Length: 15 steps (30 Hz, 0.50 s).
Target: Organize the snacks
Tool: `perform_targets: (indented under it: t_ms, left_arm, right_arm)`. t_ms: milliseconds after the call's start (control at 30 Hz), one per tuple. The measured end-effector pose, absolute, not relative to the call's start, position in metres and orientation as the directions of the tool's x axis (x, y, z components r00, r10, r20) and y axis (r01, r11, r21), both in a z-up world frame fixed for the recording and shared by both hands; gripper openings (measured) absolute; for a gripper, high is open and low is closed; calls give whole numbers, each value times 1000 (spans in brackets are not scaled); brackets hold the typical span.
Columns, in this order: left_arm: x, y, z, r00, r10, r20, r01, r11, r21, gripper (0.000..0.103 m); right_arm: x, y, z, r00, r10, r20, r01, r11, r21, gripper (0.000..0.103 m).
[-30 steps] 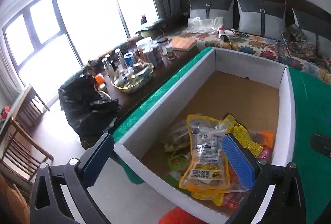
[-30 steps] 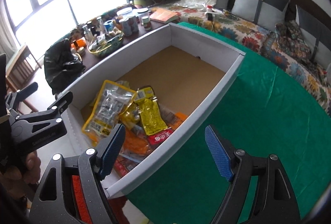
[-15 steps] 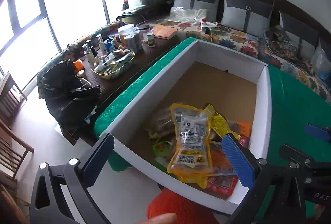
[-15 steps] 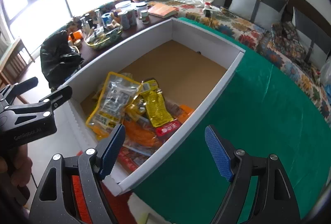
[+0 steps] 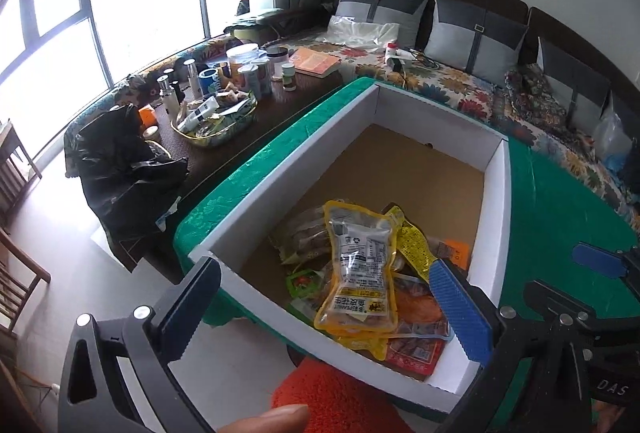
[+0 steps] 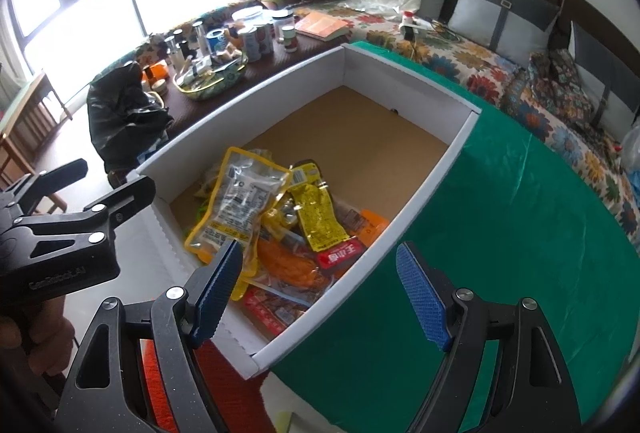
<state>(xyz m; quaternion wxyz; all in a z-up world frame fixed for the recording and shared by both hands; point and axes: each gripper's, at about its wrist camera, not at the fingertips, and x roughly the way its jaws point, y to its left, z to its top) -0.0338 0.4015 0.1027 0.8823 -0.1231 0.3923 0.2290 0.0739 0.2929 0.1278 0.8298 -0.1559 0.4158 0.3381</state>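
The left gripper (image 5: 324, 317) is spread wide and holds nothing; its blue-padded fingers (image 5: 460, 309) hang above the near end of the white cardboard box (image 5: 280, 169), touching neither wall. Just ahead of it, between the pads, lies the snack pile, topped by a yellow-edged clear peanut pouch (image 5: 360, 269) over a yellow packet (image 5: 412, 245) and a red packet (image 5: 416, 353). Past the pile the brown box floor is bare to the far wall. The right gripper (image 6: 320, 293) also gapes wide, empty, straddling the box's near right wall, one pad over the snacks, the other over the green tablecloth (image 6: 520, 233), which is open to its right. Both point forward and down
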Motion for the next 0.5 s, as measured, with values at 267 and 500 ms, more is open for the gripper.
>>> perform_targets:
  t_ms: [267, 500]
  left_arm:
    - [-33, 403, 99, 579, 306, -756, -508, 860, -41, 103]
    - [-33, 400, 101, 580, 316, -751, -506, 862, -28, 103]
  right_arm:
    - [71, 296, 132, 426, 438, -792, -699, 715, 20, 82]
    - [71, 298, 132, 422, 439, -793, -704, 710, 19, 82]
